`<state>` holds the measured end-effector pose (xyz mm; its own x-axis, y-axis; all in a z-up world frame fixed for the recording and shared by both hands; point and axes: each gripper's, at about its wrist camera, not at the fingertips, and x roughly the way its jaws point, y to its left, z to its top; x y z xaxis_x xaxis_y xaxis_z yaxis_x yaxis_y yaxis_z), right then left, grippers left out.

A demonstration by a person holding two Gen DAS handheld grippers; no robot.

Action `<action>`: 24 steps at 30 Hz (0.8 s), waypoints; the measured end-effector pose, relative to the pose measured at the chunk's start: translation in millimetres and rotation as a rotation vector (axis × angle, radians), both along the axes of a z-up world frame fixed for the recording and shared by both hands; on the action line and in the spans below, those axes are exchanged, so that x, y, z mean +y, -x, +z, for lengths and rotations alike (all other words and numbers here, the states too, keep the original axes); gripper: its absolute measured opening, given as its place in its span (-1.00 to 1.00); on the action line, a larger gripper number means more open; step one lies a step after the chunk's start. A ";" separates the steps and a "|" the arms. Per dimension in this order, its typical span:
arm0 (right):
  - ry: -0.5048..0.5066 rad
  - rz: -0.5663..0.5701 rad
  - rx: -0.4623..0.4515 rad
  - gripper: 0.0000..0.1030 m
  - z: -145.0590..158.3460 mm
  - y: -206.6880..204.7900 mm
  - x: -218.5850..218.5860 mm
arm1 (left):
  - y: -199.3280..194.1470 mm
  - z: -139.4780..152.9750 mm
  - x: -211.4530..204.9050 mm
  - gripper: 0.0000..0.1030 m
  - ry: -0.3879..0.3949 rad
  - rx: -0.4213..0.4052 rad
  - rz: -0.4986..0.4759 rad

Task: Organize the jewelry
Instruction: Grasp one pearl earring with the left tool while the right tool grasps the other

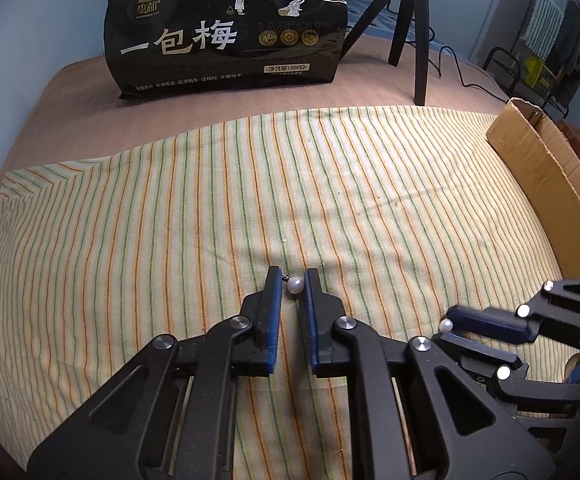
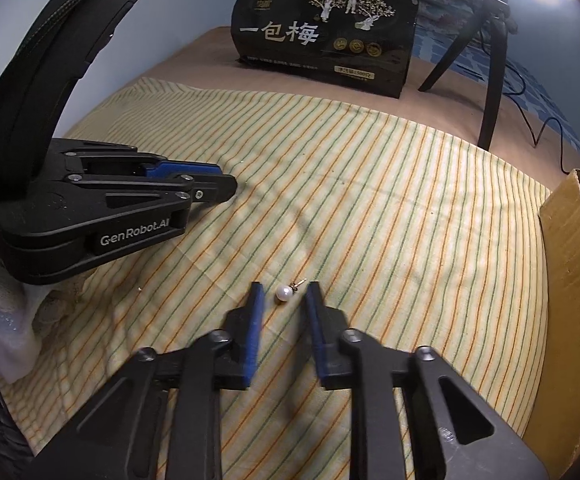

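Both wrist cams low, fwd over striped cloth (image 1: 210, 200), shared snack bag (image 2: 326, 36) (far end)

The cardboard box (image 2: 570, 280), far right of the jaws, is cut off, and its inside is hidden.

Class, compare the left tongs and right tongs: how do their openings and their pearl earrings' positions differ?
Left tongs are narrower set than right tongs. Left tongs' pearl sits close against one finger; right tongs' pearl lies clear of both. Shared: both open, each framing one pearl on striped cloth.
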<state>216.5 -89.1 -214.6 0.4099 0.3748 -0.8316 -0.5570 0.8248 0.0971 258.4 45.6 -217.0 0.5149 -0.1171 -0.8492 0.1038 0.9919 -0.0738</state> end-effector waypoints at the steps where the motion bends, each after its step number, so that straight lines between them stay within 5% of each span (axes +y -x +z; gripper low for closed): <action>1: -0.005 0.002 0.003 -0.81 -0.4 -0.2 0.4 | 0.0 0.0 0.3 -0.82 0.002 0.000 0.001; 12: -0.019 0.001 -0.003 -0.87 2.3 1.0 -2.2 | 3.8 13.3 3.1 -0.82 0.010 -0.031 0.010; 24: -0.057 -0.043 -0.096 -0.87 53.2 14.9 -25.3 | 30.8 86.8 -15.8 -0.82 0.039 -0.206 -0.006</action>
<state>201.6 -114.4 -161.4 0.5035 0.4009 -0.7653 -0.5305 0.8427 0.0924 227.6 29.8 -130.3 0.6768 -0.1512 -0.7205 0.1262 0.9880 -0.0887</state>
